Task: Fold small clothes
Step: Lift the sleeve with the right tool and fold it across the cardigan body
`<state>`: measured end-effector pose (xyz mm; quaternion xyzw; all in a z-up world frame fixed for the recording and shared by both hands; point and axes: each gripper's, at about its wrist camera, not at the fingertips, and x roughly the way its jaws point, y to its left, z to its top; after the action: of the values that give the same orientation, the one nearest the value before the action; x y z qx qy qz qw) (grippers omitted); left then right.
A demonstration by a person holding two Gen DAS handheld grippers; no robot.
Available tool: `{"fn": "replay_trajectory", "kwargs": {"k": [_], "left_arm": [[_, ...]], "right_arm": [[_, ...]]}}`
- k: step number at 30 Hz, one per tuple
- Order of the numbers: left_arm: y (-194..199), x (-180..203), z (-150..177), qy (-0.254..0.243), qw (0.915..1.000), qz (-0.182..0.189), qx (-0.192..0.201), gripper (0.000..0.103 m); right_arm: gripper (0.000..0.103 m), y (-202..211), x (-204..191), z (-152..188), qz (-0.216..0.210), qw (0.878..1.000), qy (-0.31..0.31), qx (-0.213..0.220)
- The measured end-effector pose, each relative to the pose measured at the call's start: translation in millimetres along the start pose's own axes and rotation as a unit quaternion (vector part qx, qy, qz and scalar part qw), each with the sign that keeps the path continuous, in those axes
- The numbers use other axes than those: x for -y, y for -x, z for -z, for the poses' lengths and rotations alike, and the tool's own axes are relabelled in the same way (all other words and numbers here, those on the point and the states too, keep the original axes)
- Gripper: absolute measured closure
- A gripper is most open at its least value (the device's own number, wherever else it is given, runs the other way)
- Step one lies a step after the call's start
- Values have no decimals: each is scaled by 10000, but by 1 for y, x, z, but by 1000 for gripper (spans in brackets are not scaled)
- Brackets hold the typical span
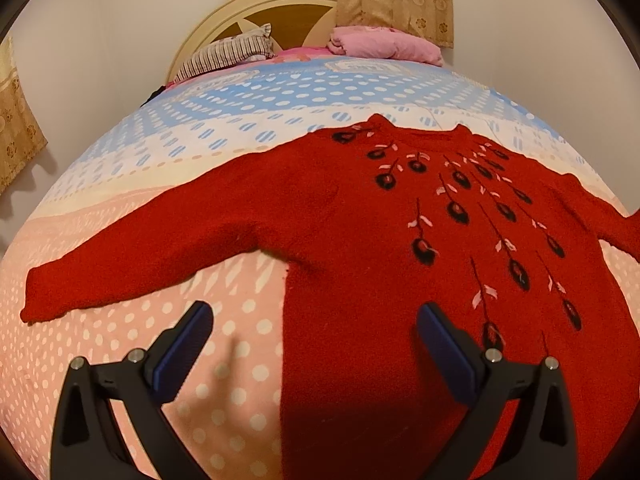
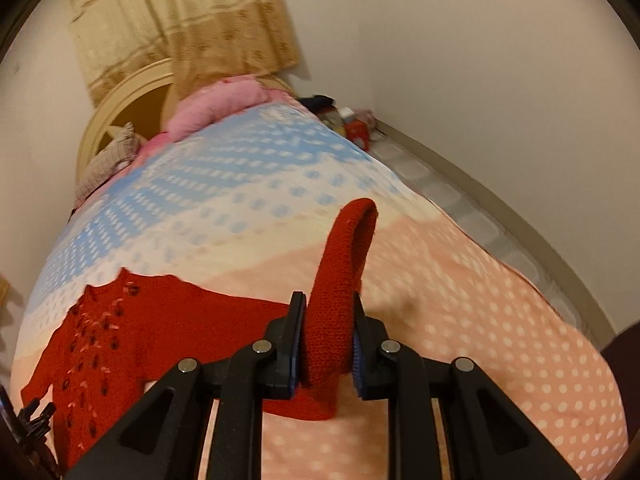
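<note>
A red knit sweater (image 1: 360, 216) with black and pink flower embroidery lies front up on the bed, neck toward the headboard. Its left sleeve (image 1: 132, 256) stretches out flat to the left. My left gripper (image 1: 314, 316) is open and empty, hovering over the sweater's lower left side edge. My right gripper (image 2: 329, 308) is shut on the sweater's right sleeve (image 2: 340, 276) and holds it lifted, the cuff arching up above the fingers. The sweater's body (image 2: 104, 320) shows at the lower left of the right wrist view.
The bedspread (image 1: 240, 120) is dotted, pink near me and blue toward the headboard (image 1: 256, 8). A striped pillow (image 1: 228, 54) and a pink blanket (image 1: 384, 42) lie at the head. Small items (image 2: 352, 124) sit on the floor by the wall on the right.
</note>
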<state>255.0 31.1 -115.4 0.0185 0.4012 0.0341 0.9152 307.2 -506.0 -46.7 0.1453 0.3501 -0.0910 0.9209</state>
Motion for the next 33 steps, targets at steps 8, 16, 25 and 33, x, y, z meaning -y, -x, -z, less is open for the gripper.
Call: {"fn": "replay_trajectory", "kwargs": {"k": [8, 16, 25, 33], "left_arm": [[3, -14, 2, 144, 9999, 26, 41, 0], [2, -22, 7, 211, 9997, 94, 71, 0], [1, -42, 12, 436, 9989, 165, 98, 0], [-1, -60, 18, 528, 9985, 146, 75, 0]], "right_arm": [[83, 28, -76, -27, -365, 9973, 562, 306], [83, 53, -149, -36, -781, 9899, 1069, 512], [83, 71, -233, -35, -1202, 9767, 1662, 633], [83, 72, -304, -25, -1619, 9643, 2006, 612]]}}
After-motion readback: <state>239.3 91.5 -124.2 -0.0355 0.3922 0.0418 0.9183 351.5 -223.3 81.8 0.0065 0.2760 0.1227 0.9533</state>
